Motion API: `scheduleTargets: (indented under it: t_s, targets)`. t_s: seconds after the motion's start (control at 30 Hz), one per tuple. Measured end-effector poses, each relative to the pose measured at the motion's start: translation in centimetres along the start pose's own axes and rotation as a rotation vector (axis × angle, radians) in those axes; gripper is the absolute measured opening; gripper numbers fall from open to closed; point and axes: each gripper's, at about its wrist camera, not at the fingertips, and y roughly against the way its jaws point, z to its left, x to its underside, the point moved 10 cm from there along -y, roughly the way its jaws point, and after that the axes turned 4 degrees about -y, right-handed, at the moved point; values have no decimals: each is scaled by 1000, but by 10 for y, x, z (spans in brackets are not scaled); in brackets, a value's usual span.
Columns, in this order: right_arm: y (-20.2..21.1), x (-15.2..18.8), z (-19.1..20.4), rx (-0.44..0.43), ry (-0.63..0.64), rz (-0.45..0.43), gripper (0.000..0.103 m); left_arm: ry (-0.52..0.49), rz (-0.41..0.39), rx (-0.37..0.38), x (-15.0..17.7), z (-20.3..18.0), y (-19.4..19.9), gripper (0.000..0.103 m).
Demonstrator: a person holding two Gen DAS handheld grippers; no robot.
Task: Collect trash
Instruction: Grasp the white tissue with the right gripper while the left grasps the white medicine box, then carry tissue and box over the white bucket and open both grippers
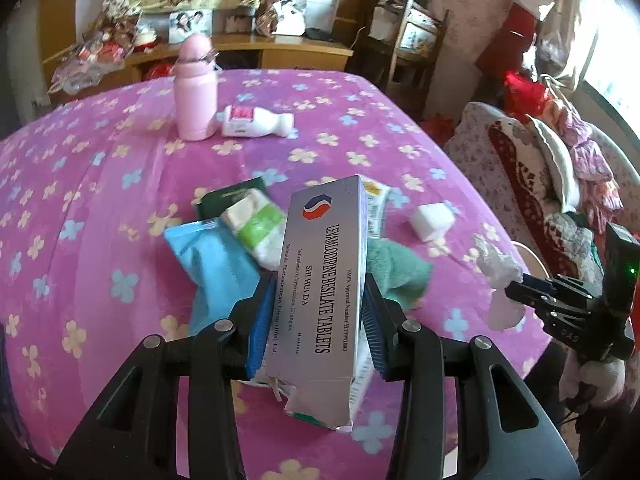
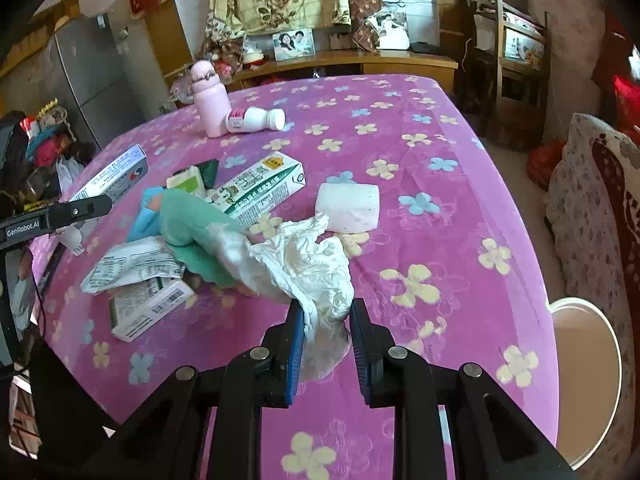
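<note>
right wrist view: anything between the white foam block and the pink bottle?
Only bare flowered cloth between the white foam block and the pink bottle, apart from the small white bottle lying against it.

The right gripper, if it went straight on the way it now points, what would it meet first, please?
Probably the teal cloth, since the crumpled white tissue held by the right gripper already reaches toward it; depth is unclear.

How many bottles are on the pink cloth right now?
2: a pink bottle standing upright at the far side, and a white bottle lying on its side right beside it. The clutter may hide others.
</note>
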Motion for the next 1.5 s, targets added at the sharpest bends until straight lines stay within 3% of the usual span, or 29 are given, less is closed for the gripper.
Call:
scheduleTargets:
  t_s: [0.63,1.5]
  targets:
    - [46,0,-16,24,-29,-79,22,-97,-35,23,-4,-103,-7,39]
    - [82,18,-114,132,-163,-108,22,-209,10,81,-10,-215,-53,39]
